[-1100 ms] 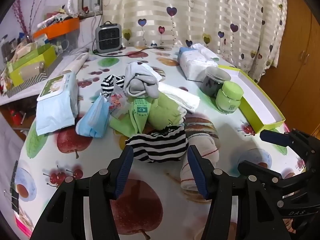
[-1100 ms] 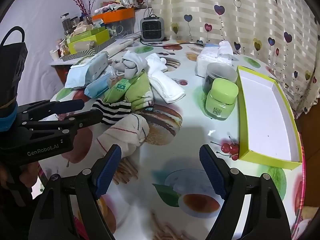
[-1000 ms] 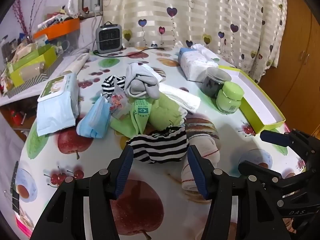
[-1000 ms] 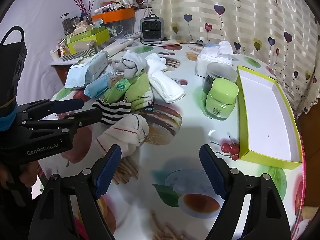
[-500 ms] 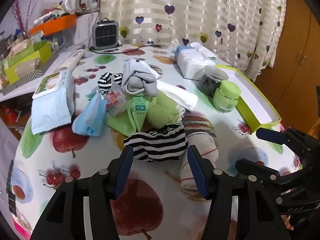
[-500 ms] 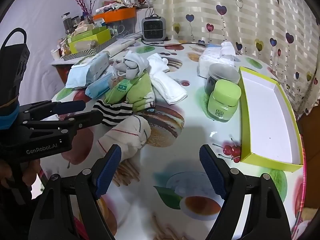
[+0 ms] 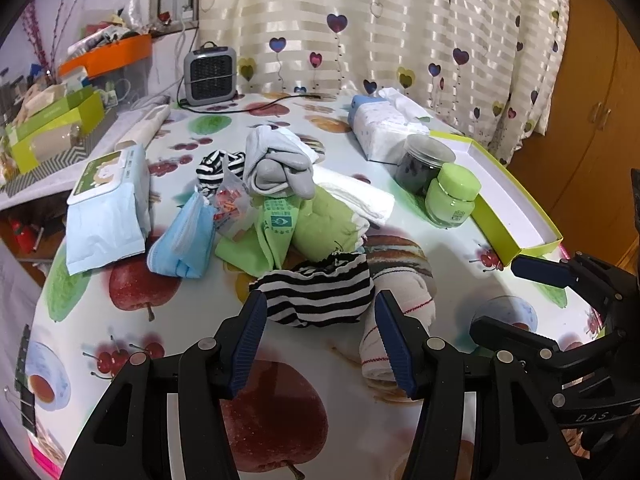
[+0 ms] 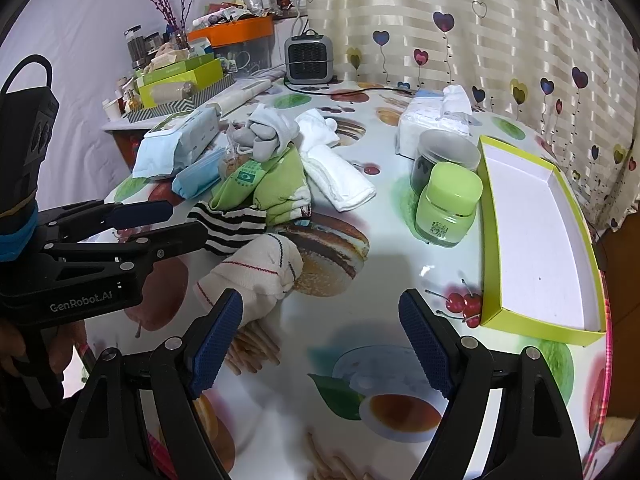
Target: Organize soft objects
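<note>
The left gripper (image 7: 320, 330) is low over the bench (image 7: 120, 320), and its jaws stand apart with the black-and-white striped sock (image 7: 320, 292) just in front of the gap; they hold nothing. In the right wrist view this gripper comes in from the left side, with its tips at the edge of the same striped sock (image 8: 232, 228).

The right gripper (image 8: 320, 336) has its jaws wide open and empty — under it there is only the printed cloth of the bench. The rolled white sock with red lines (image 8: 256, 276) lies just beside its left finger (image 8: 216, 336), and I cannot tell if they touch.

The soft things make a loose pile in the middle of the bench: a green sock pair (image 7: 320, 224) behind the striped sock, a grey and white bundle (image 7: 280, 164) further back, and a folded white towel (image 7: 356, 196) on the right of them. A blue face mask pack (image 7: 184, 236) and a wet wipes pack (image 7: 106, 204) lie to the left.

The green tray (image 8: 492, 264) with white bottom stands at the right edge, and a green jar (image 8: 446, 204) is near its long wall.
</note>
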A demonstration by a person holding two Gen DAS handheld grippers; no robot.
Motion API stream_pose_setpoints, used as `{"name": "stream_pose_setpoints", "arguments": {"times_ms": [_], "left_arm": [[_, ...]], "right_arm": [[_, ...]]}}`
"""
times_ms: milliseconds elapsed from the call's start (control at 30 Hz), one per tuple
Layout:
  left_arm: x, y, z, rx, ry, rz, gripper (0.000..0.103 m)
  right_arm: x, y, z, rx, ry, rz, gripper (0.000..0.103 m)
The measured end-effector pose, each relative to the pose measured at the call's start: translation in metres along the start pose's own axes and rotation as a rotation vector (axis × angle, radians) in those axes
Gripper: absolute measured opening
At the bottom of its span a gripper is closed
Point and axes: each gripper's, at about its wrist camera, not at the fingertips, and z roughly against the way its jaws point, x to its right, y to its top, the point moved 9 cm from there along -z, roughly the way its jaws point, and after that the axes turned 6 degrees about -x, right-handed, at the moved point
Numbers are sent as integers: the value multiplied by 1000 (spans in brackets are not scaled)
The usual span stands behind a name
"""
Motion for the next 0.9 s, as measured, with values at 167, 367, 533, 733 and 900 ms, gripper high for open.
{"name": "stream_pose_setpoints", "arguments": {"times_ms": [167, 367, 533, 733, 900], "left_arm": [[-3, 2, 1, 5, 1, 13, 56], [-3, 1, -1, 0, -12, 12, 56], [5, -4, -4, -12, -25, -11, 56], [7, -6, -7, -21, -25, -10, 56], [7, -6, -7, -24, -26, -7, 56]], "right_arm": [[0, 0, 0, 1, -1, 0, 81], [0, 0, 0, 0, 0, 0, 81], [0, 0, 0, 0, 0, 2, 81], [-1, -1, 0, -1, -1, -2, 81], [-1, -1, 0, -1, 0, -2, 81]]}}
